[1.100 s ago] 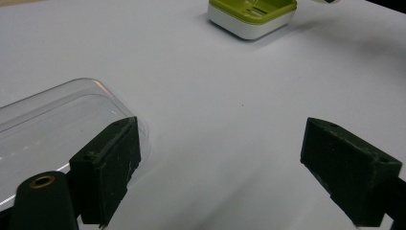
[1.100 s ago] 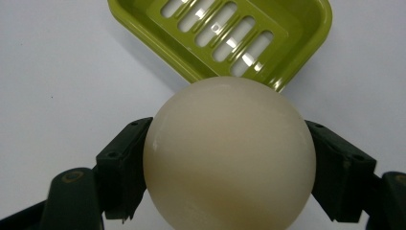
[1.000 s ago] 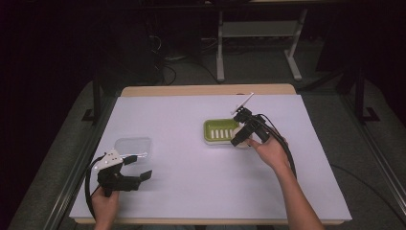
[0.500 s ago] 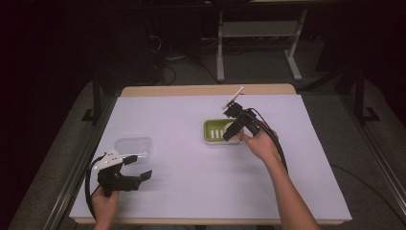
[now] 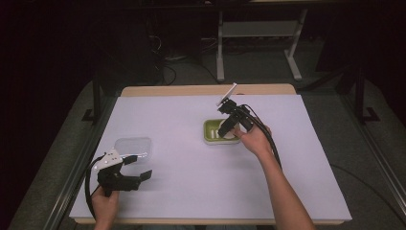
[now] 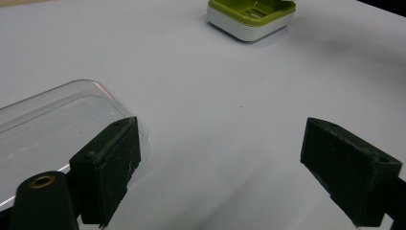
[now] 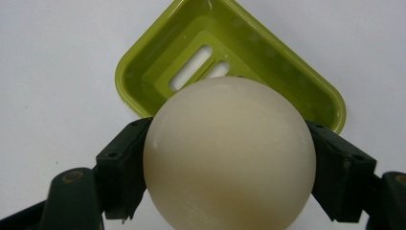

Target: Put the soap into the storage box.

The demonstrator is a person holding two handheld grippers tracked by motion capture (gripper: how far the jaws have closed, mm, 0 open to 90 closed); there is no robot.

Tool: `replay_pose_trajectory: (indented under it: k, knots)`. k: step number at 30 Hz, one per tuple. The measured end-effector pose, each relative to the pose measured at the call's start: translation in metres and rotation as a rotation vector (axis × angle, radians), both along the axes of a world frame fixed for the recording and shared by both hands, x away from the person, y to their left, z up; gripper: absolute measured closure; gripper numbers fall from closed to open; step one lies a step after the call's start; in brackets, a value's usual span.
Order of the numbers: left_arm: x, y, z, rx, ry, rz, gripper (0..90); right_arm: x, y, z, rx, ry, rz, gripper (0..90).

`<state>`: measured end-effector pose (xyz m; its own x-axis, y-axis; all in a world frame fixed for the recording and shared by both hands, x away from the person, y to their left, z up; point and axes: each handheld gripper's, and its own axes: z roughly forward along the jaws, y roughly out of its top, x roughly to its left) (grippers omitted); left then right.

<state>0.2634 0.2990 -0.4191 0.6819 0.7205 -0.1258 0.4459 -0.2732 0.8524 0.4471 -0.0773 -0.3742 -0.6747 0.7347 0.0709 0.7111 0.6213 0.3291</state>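
White table [image 5: 182, 191]: green soap dish [image 7: 297, 84] lies mid-table, directly below the right gripper [image 5: 229, 125], long axis diagonal in the right gripper view. Cream round soap [image 7: 230, 153] is clamped between its jaws above the dish. Left gripper [image 5: 136, 177] is held wide open, empty, beside clear lid [image 6: 43, 129], well apart.

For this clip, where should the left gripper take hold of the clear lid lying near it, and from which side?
Probably the rim of the clear lid at its rounded near corner, coming in low from the table side. It lies flat on the white table, so only its thin raised edge gives the jaws purchase. The left gripper is open, one jaw already beside that corner.
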Motion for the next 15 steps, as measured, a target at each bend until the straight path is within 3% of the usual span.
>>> replay_pose_trajectory:
  k: [15]
  knots:
    - [0.0, -0.001, 0.0, -0.012, 0.002, 0.002, 12.9, 0.014, 0.011, -0.01, 0.002, 0.014, -0.011, 23.1]
